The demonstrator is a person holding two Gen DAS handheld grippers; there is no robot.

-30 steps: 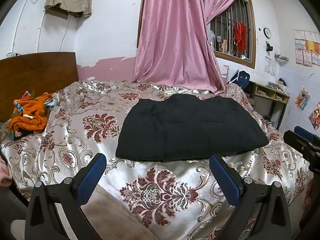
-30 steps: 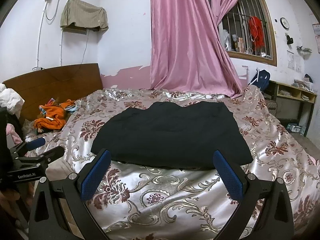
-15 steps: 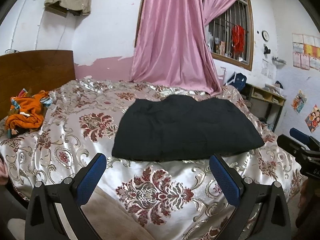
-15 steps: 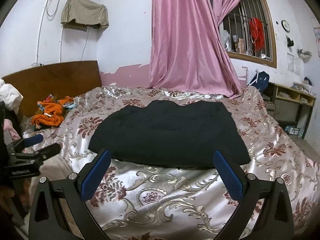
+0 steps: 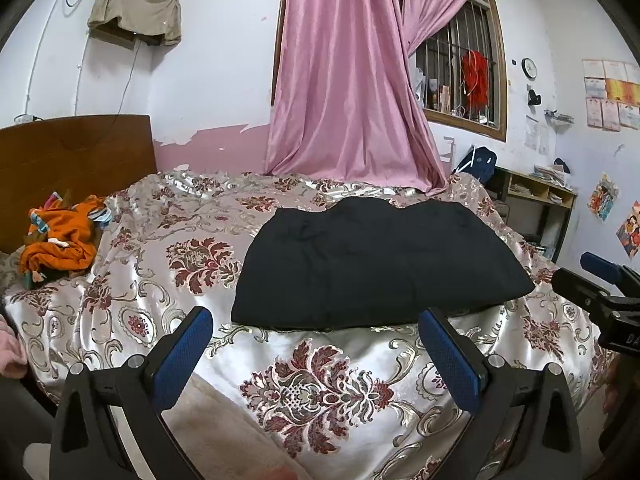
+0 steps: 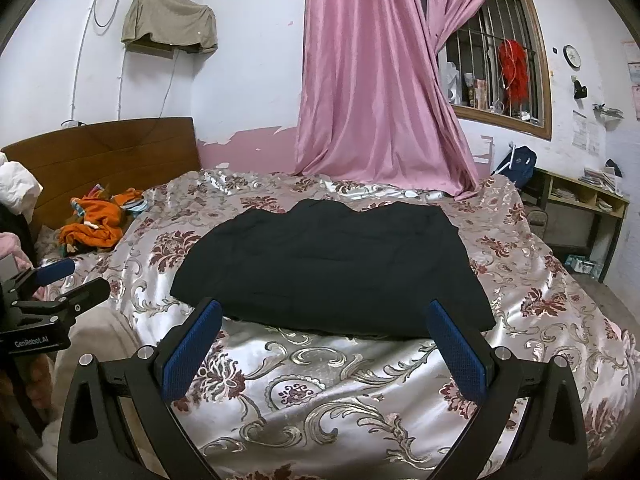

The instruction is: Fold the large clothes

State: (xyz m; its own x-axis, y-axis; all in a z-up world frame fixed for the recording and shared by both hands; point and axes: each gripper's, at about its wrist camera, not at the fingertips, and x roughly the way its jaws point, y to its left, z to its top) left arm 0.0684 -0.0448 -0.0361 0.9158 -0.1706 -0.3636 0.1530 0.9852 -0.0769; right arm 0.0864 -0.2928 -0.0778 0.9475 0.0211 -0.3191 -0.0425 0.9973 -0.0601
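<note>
Bed [image 5: 304, 380] fills both views, covered in a shiny floral spread; it serves as my folding surface, which is why everything of interest lies on it. Wooden headboard [image 5: 76, 152] off to the left, pink curtain [image 5: 352, 92] hanging past the far edge of the mattress, barred window [image 6: 496, 76] beyond it.

Black garment [image 5: 376, 264] lies flat near the middle of the bed, nearer my side than the curtain. It reads as a broad rectangle with a clean near edge and a wavy far edge. I judge it already doubled over at least once, though I cannot tell how many layers there are. Laid square to me, so both lower corners are reachable at once.

Orange clothing heap [image 5: 60, 236] sits well apart by the headboard, bunched and unfolded. Possibly next in line; I can't say.

Left gripper [image 5: 316, 354] held short of the garment's near edge, above the spread, jaws spread wide and holding nothing. Right gripper [image 6: 324, 344] the same: released, empty, its blue pads [image 6: 456, 354] framing the near hem. Each gripper shows at the edge of the other's view, so they flank the garment side by side.

My reading: either a further fold or the piece is finished.
</note>
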